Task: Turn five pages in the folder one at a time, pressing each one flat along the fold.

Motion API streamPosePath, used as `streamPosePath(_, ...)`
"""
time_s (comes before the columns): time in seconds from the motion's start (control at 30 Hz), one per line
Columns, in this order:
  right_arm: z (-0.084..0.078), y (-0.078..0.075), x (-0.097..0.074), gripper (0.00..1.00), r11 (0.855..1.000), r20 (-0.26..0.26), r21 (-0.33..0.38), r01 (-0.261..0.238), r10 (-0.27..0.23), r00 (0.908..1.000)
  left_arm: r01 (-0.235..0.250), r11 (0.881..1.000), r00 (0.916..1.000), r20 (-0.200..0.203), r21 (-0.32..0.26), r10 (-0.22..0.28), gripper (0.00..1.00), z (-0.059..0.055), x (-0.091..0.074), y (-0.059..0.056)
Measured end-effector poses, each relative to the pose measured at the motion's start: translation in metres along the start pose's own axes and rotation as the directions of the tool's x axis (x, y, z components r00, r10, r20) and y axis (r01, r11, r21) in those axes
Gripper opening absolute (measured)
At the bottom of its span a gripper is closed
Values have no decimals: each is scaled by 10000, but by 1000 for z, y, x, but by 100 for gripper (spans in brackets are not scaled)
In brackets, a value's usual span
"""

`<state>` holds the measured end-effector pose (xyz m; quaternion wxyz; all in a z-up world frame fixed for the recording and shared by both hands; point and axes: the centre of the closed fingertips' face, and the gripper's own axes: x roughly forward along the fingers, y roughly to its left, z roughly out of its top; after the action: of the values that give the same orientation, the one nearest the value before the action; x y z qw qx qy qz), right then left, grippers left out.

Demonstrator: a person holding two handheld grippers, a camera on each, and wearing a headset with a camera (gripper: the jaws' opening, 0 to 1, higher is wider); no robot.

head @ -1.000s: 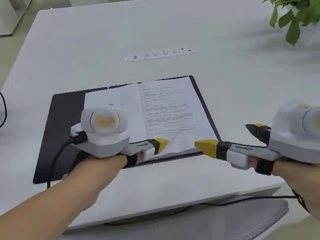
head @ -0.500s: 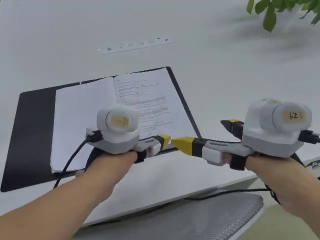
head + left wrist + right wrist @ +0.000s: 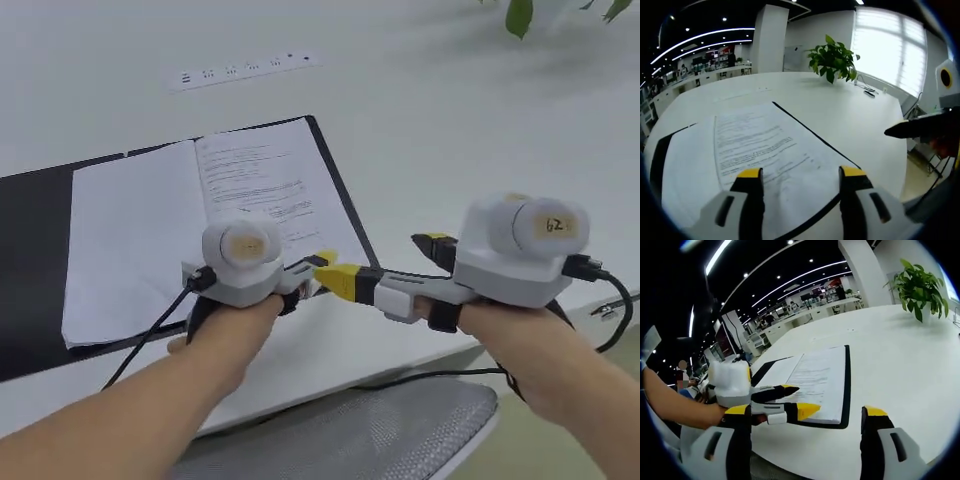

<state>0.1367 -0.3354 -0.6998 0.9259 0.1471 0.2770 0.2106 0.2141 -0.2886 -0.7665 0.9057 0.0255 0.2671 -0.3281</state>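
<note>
Your left tool (image 3: 318, 268), in the head view, is at the near right corner of the open folder (image 3: 40, 270). Your right tool (image 3: 385, 262) is just beside it over bare tabletop (image 3: 450, 120), off the folder's right edge. The fold runs away from you, left of both tools.

In the left gripper view, its jaws stand spread and empty, with the printed page (image 3: 765, 145) under and ahead of them.

In the right gripper view, those jaws are spread and empty too. The page's free edge lies ahead and to the left, so the left tool looks nearer.
</note>
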Motion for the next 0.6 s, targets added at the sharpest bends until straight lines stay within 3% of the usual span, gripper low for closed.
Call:
streamPosePath(0.13, -4, -2, 3, 89, 9999, -33, 164, -26, 27, 10000, -249, 9991, 9996, -130, 337, 253, 60, -13, 7, -1)
streamPosePath(0.17, -4, -2, 3, 89, 9998, -45, 183, -39, 39, 10000, -480, 9938, 9988, 114, 1001, 471, 59, -14, 6, 1)
streamPosePath(0.2, -5, -2, 4, 89, 9998, -74, 199, -49, 50, 10000, -506, 9928, 9985, 240, 1086, 483, 58, -14, 6, 0)
streamPosePath(0.27, -6, -3, 4, 89, 9997, -97, 244, -48, 50, 9999, -551, 9961, 9973, 520, 692, 515, 58, -15, 6, -1)
streamPosePath(0.4, -8, -5, 7, 88, 9992, -103, 396, -64, 68, 9999, -474, 9961, 9948, 931, 741, 405, 56, -16, 3, 1)
streamPosePath(0.5, -10, -5, 9, 88, 9989, -183, 464, -86, 95, 9998, -559, 9966, 9914, 1220, 604, 482, 49, -14, 1, 8)
streamPosePath(0.6, -13, -4, 11, 87, 9986, -268, 522, -127, 142, 9995, -491, 9965, 9908, 1290, 673, 401, 45, -15, 1, 7)
